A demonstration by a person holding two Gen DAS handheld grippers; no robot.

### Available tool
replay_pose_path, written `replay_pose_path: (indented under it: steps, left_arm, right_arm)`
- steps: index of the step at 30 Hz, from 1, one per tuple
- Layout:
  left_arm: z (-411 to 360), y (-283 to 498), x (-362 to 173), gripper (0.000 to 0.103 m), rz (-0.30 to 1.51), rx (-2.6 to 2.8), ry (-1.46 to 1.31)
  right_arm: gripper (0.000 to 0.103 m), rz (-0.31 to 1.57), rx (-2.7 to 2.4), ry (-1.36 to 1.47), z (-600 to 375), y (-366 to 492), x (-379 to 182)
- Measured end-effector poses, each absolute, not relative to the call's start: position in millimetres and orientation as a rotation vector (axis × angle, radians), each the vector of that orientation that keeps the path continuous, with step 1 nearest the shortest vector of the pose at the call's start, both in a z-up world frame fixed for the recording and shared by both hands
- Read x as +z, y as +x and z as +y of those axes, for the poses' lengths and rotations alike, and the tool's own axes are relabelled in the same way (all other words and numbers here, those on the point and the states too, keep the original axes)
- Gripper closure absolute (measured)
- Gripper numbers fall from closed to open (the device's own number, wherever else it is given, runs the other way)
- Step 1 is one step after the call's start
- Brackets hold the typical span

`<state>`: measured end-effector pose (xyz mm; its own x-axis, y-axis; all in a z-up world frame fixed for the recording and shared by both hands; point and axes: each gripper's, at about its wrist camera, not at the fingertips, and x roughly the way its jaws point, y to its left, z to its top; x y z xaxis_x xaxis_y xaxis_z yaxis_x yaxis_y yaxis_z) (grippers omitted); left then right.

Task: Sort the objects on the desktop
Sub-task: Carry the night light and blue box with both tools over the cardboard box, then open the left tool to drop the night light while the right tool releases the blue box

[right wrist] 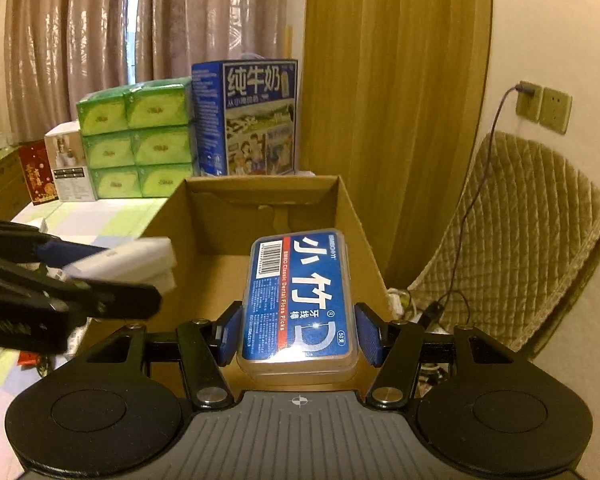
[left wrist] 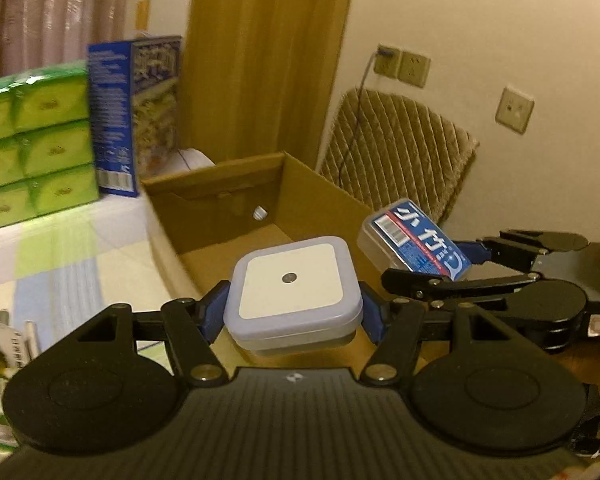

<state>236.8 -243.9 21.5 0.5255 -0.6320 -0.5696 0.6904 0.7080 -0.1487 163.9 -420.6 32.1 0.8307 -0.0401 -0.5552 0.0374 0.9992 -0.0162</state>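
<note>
My left gripper (left wrist: 294,314) is shut on a square lavender night light (left wrist: 292,292) with a white face, held above the open cardboard box (left wrist: 320,196). My right gripper (right wrist: 298,336) is shut on a clear dental floss pick case (right wrist: 300,300) with a blue label, also held over the box (right wrist: 356,216). In the left wrist view the floss case (left wrist: 416,240) and the right gripper (left wrist: 460,268) show at the right. In the right wrist view the night light (right wrist: 132,264) and the left gripper (right wrist: 92,276) show at the left. A small white object (left wrist: 260,213) lies in the box's far corner.
Stacked green tissue packs (right wrist: 136,140) and a blue milk carton box (right wrist: 248,120) stand behind the cardboard box on a pastel checked tablecloth (left wrist: 60,256). A quilted chair back (right wrist: 520,232) and wall sockets (right wrist: 544,106) with a cable are at the right. Loose packets (left wrist: 0,344) lie at the left.
</note>
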Motion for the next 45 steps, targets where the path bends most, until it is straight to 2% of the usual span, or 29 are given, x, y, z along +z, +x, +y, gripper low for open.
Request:
replay_pose_path:
  steps: [8, 9, 10, 11, 19, 23, 45]
  left_arm:
    - [-269.2, 243.2, 1.5, 0.042, 0.656, -0.824, 0.131]
    - [-269.2, 243.4, -0.3, 0.04, 0.655, -0.821, 0.128]
    - [-268.0, 244.2, -1.9, 0.034, 0.653, -0.812, 0.126]
    - [-266.5, 245.4, -2.0, 0.034, 0.654, -0.803, 0.127]
    - [-248.5, 251.0, 3.7, 0.034, 0.652, -0.766, 0.104]
    - [-242.7, 252.8, 2.7, 0.034, 0.662, -0.755, 0.099]
    - [-203.0, 242.4, 20.9, 0.032, 0.626, -0.697, 0.07]
  right_arm:
    - [0.048, 0.616, -0.045, 0.002, -431.2, 180.2, 13.3]
    - [0.048, 0.618, -0.042, 0.003, -431.4, 180.5, 11.7]
    - [0.048, 0.619, -0.039, 0.003, -431.1, 180.7, 10.2]
    - [0.048, 0.621, -0.035, 0.003, -430.2, 180.8, 8.8]
    - [0.048, 0.636, -0.006, 0.039, -418.2, 184.8, 5.3]
    - [0.033, 0.629, -0.018, 0.063, -418.8, 185.5, 5.4]
    - [0.032, 0.589, 0.006, 0.044, -392.9, 168.2, 33.5]
